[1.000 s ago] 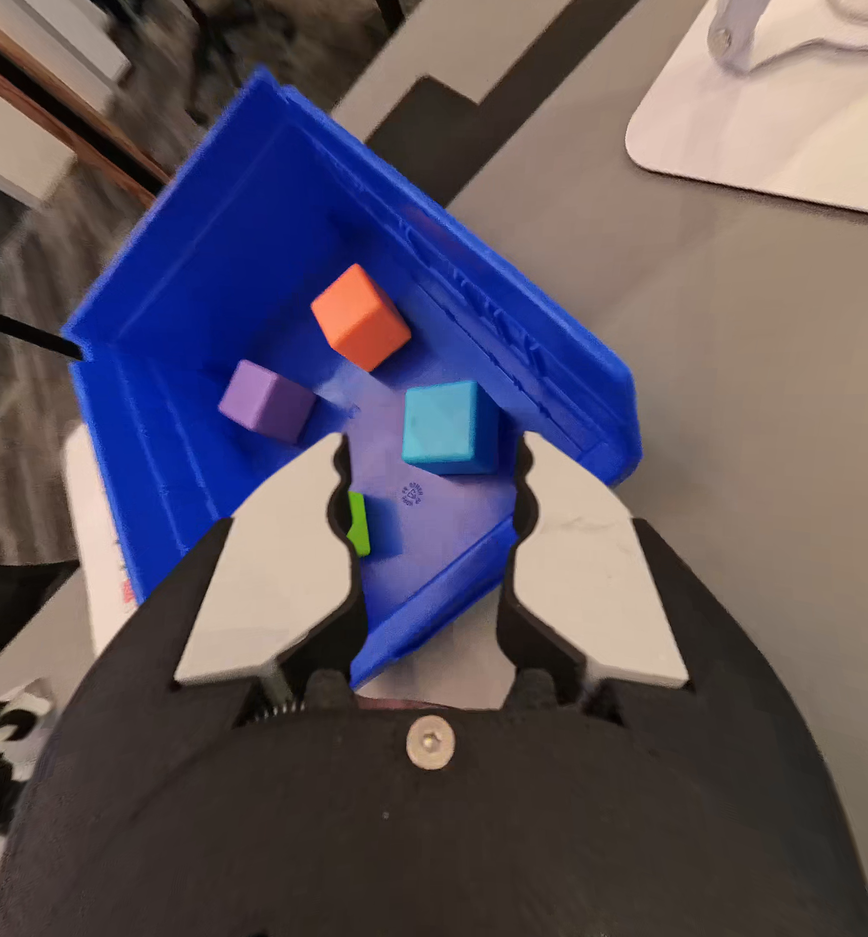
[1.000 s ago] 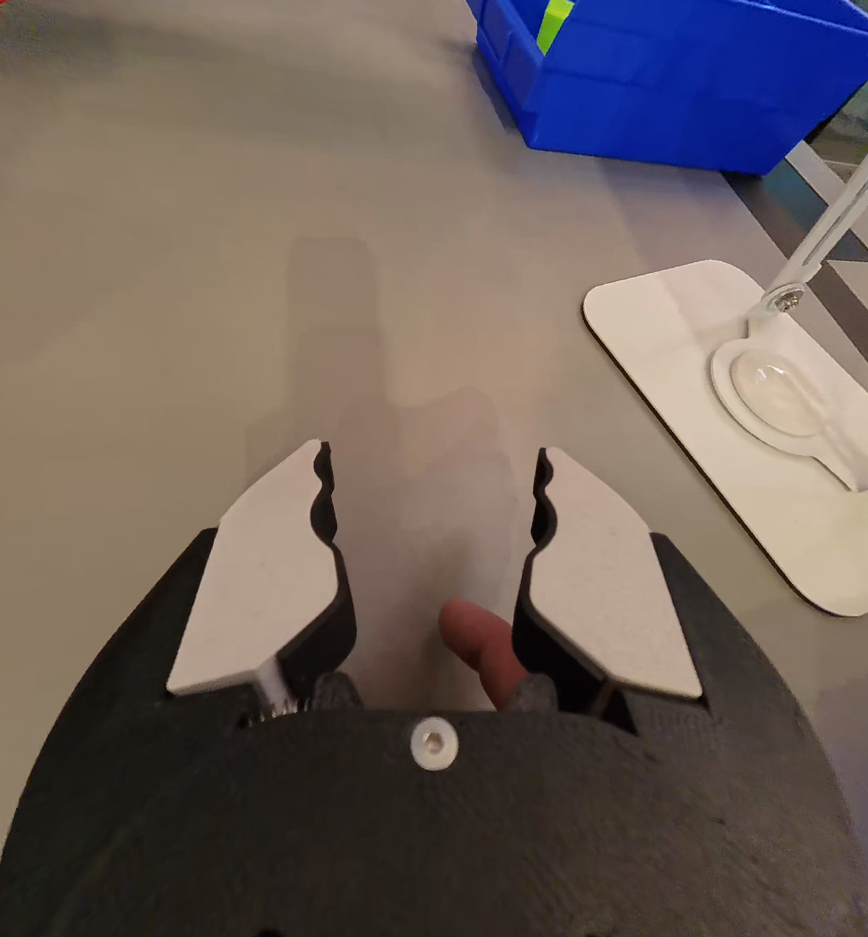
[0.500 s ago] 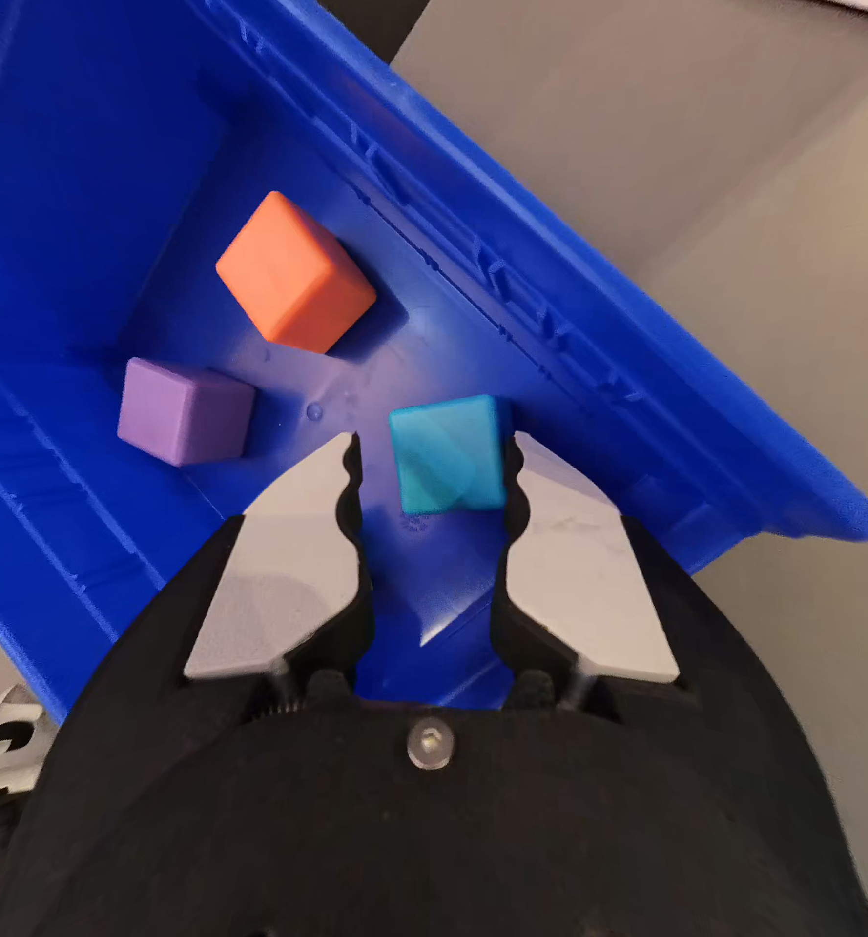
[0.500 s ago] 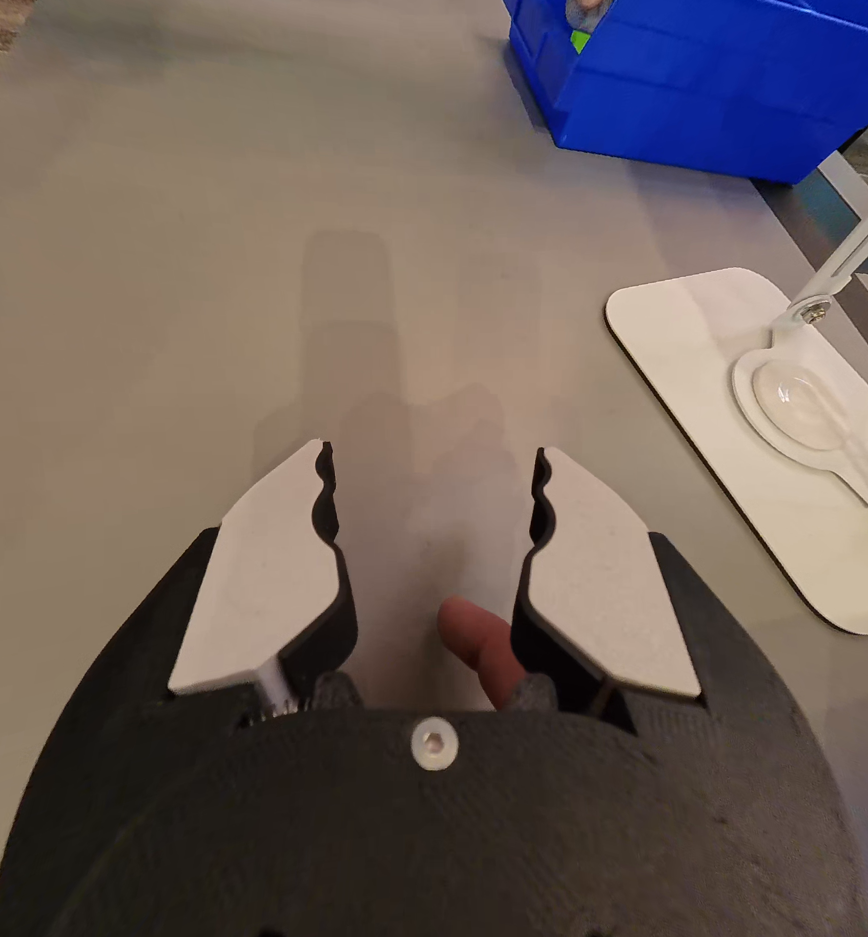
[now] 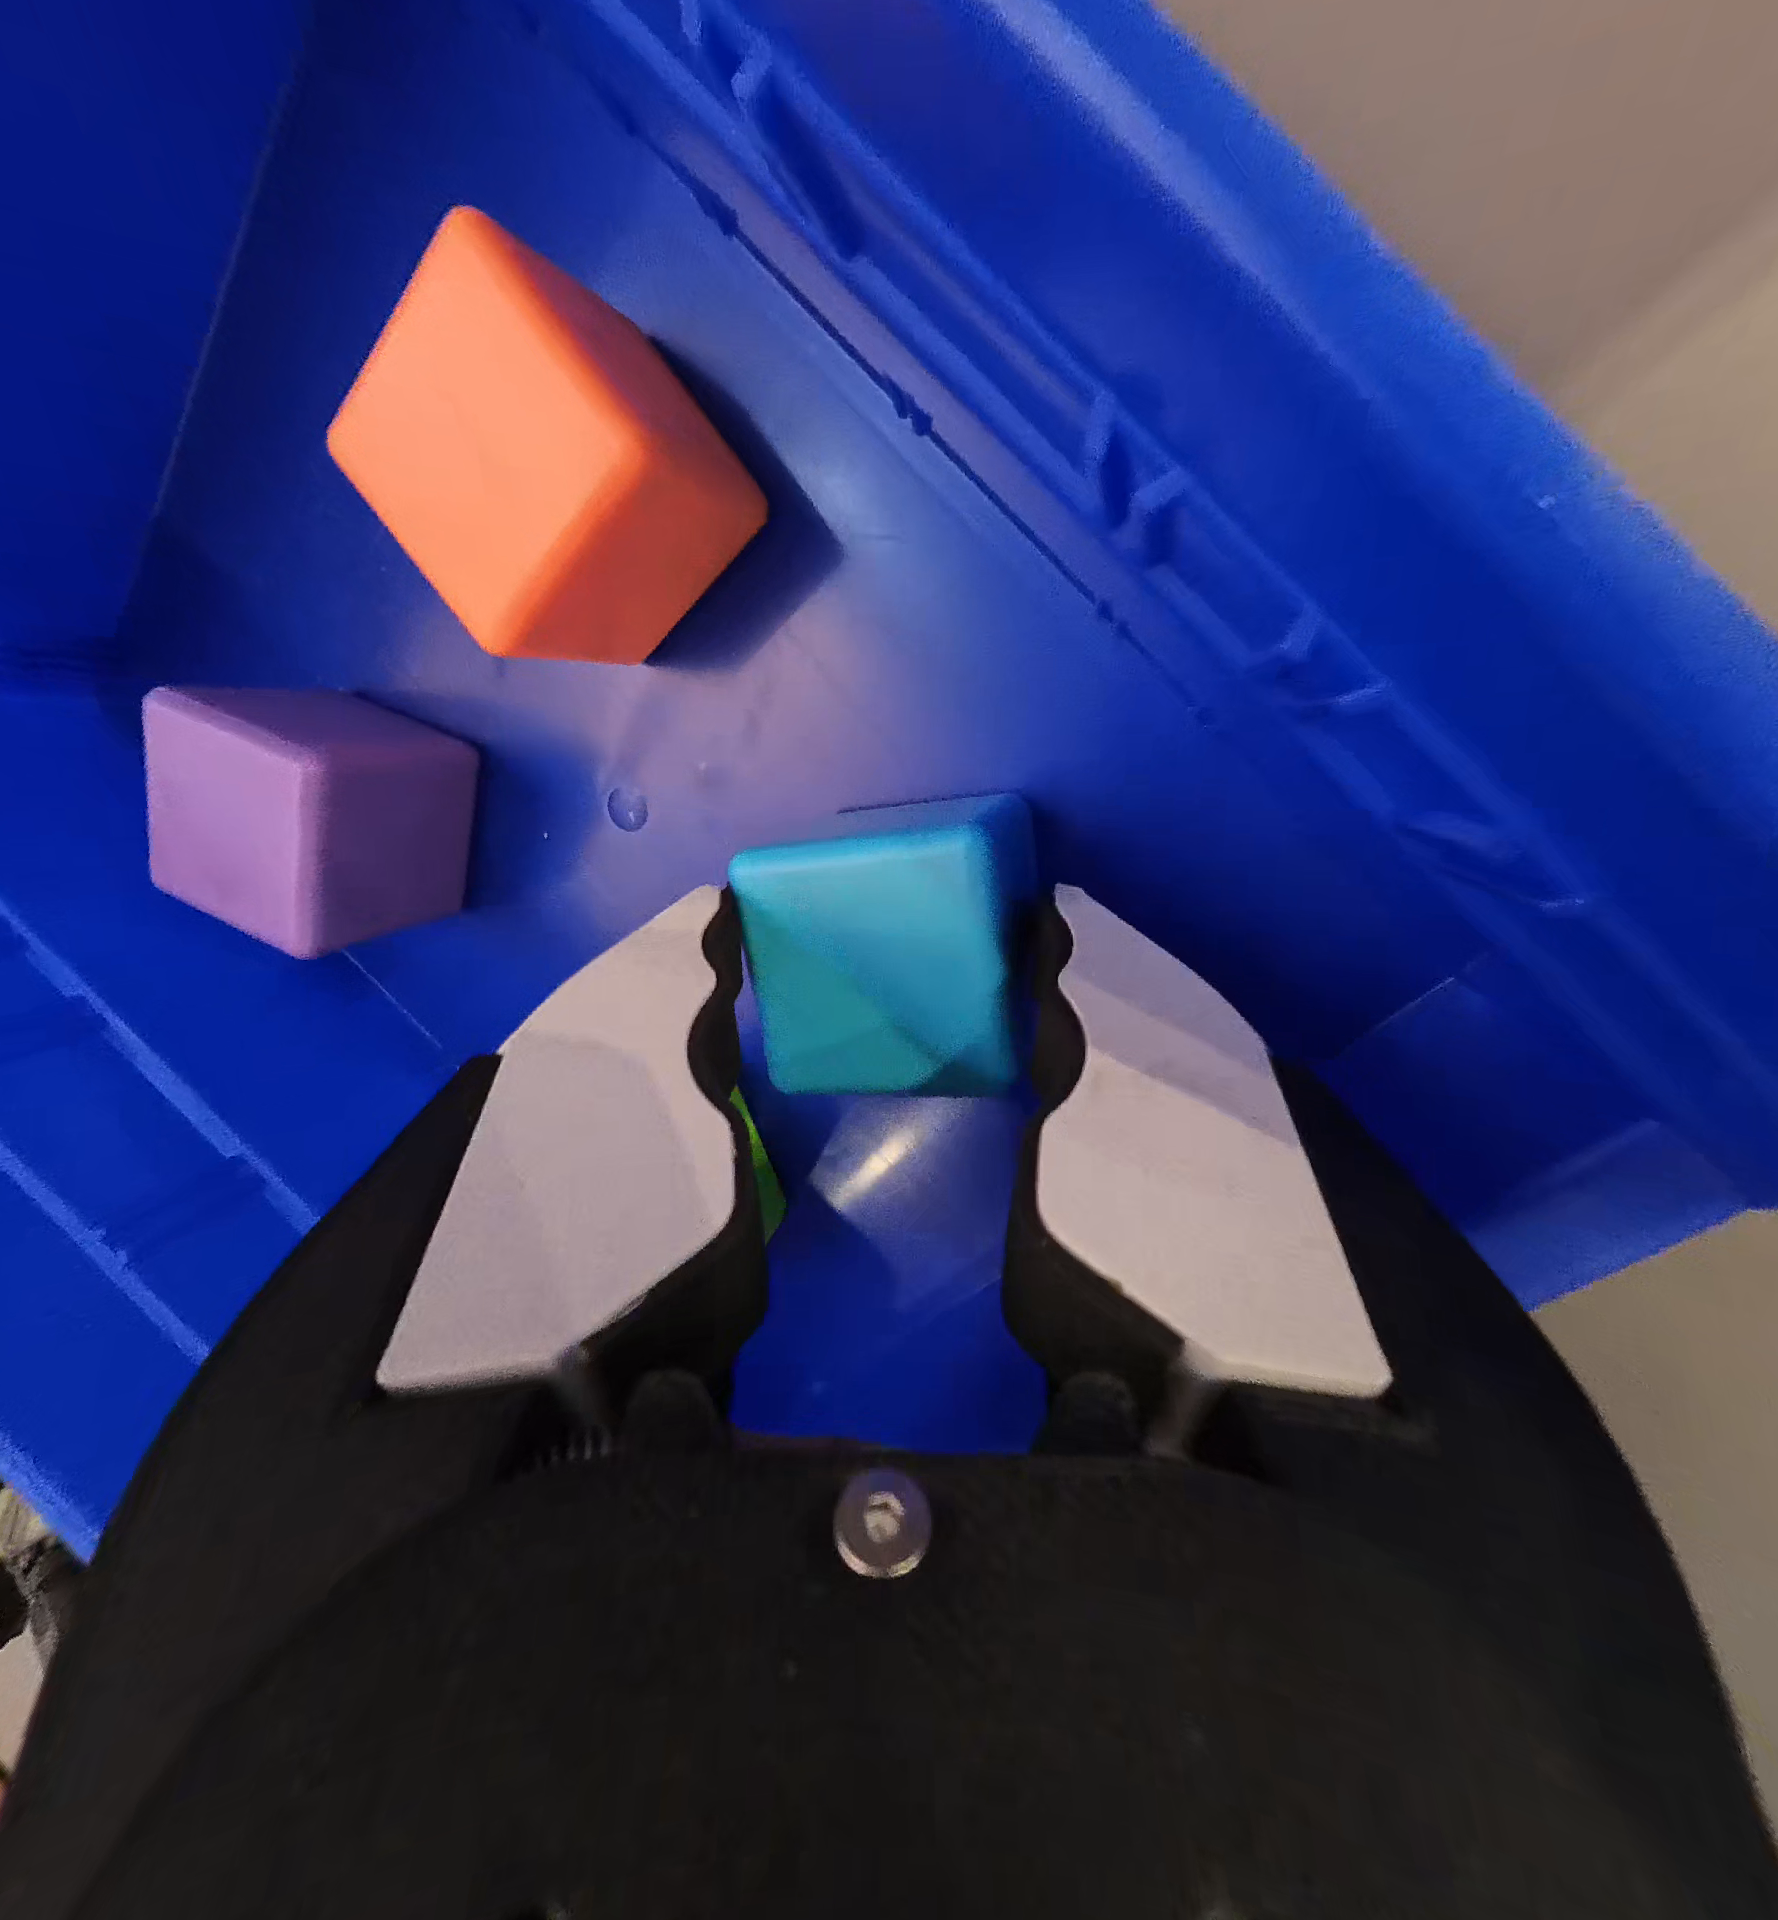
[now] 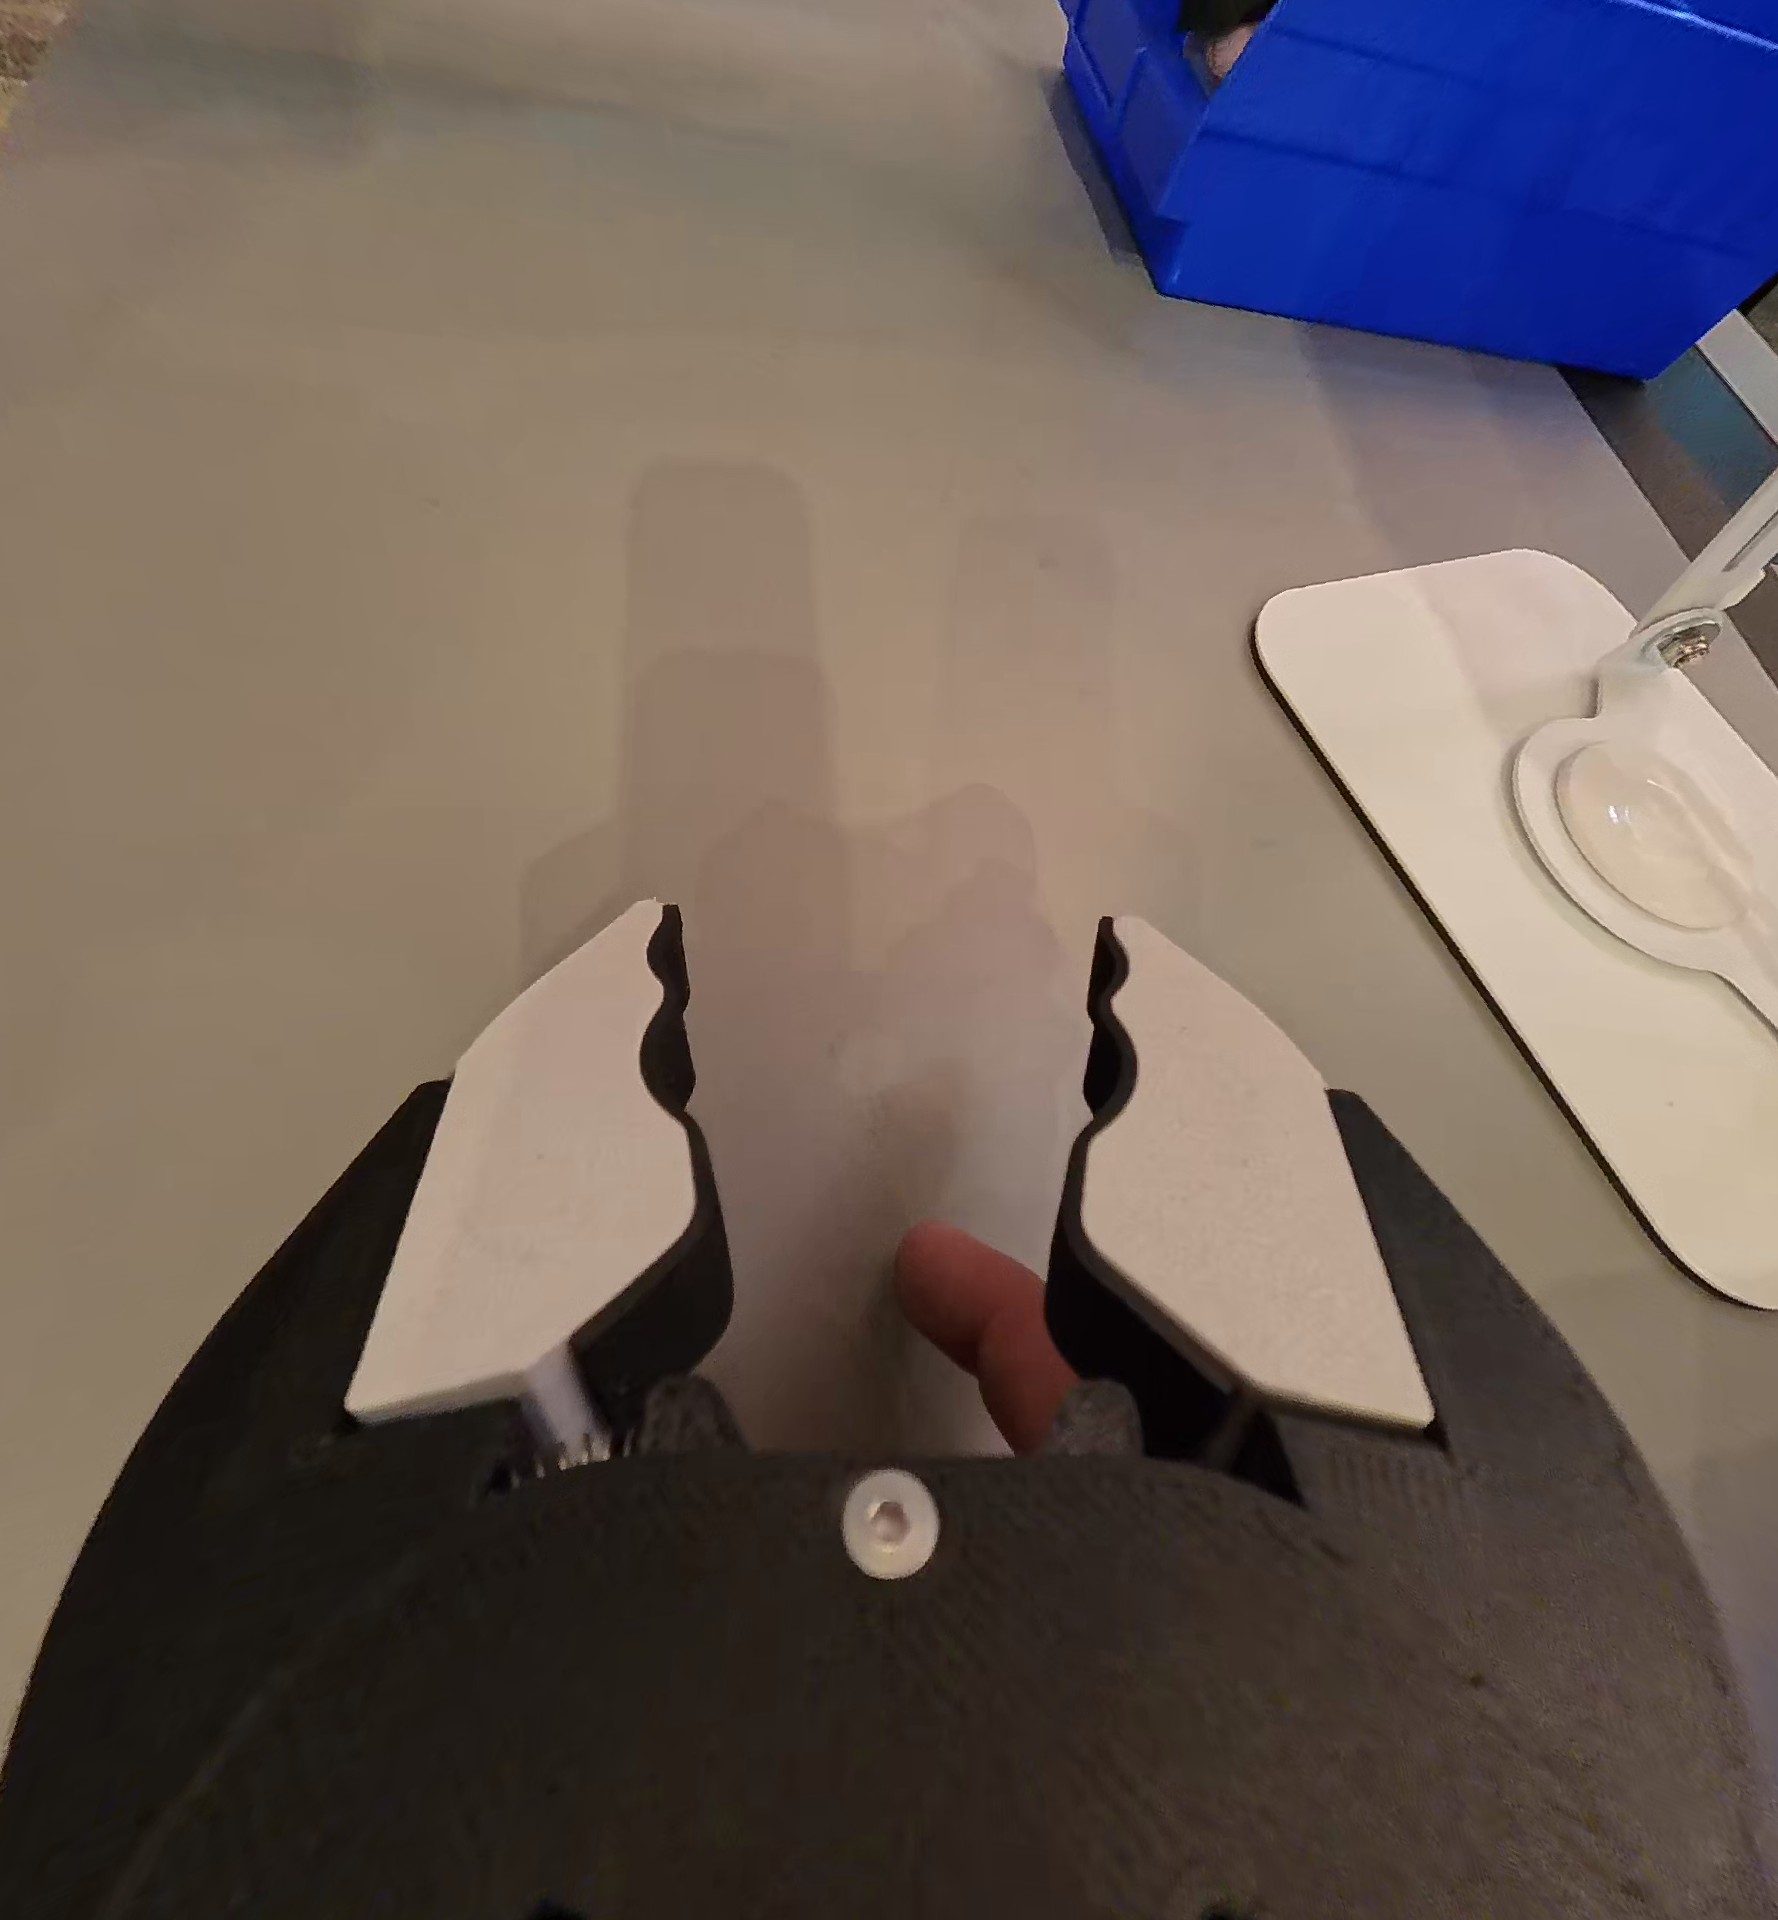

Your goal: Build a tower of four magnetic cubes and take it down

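Now teal cube (image 5: 880, 966) between left gripper (image 5: 883, 914) fingers (image 5: 594, 1122).

My left tongs (image 5: 880, 935) point steeply down, their two fingers closed in against the sides of a cube (image 5: 880, 961), tips touching it. My right tongs (image 6: 885, 977) sit level and low with the fingers spread wide and nothing between them. A fingertip (image 6: 958, 1320) of my right hand shows beneath, near the right finger's base.
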The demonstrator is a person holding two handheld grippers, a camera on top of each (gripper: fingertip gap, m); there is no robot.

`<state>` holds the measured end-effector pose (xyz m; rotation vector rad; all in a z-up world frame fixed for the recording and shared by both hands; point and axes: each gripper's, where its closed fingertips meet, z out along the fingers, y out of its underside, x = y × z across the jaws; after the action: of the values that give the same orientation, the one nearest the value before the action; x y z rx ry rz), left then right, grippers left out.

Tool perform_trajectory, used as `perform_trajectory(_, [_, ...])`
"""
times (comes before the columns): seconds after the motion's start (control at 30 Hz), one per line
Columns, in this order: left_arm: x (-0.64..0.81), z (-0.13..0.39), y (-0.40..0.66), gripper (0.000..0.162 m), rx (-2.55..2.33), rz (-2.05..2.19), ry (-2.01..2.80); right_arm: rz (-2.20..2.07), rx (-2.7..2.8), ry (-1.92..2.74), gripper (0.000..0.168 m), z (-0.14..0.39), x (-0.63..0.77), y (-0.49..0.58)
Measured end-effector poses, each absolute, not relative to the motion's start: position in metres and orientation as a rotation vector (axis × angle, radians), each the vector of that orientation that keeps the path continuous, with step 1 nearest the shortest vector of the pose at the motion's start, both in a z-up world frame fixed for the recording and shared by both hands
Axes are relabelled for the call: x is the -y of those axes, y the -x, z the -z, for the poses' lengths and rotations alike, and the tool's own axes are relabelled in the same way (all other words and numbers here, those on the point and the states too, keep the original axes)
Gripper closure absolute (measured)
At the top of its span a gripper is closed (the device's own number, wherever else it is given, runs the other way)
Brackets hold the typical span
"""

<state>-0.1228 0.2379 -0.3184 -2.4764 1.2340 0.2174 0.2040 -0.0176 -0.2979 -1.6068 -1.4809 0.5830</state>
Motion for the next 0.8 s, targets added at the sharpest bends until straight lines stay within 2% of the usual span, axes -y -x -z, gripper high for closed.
perform_trajectory(0.4, [-0.244, 0.314, 0.126, 0.110, -1.249, -0.276, 2.437, -0.584, 1.490, 1.604, 0.094, 0.298, 0.019, -0.204])
perform_trajectory(0.8, [-0.199, 0.213, 0.107, 0.110, -1.211, -0.160, 2.249, -0.597, 1.484, 1.598, 0.095, 0.297, 0.019, -0.204])
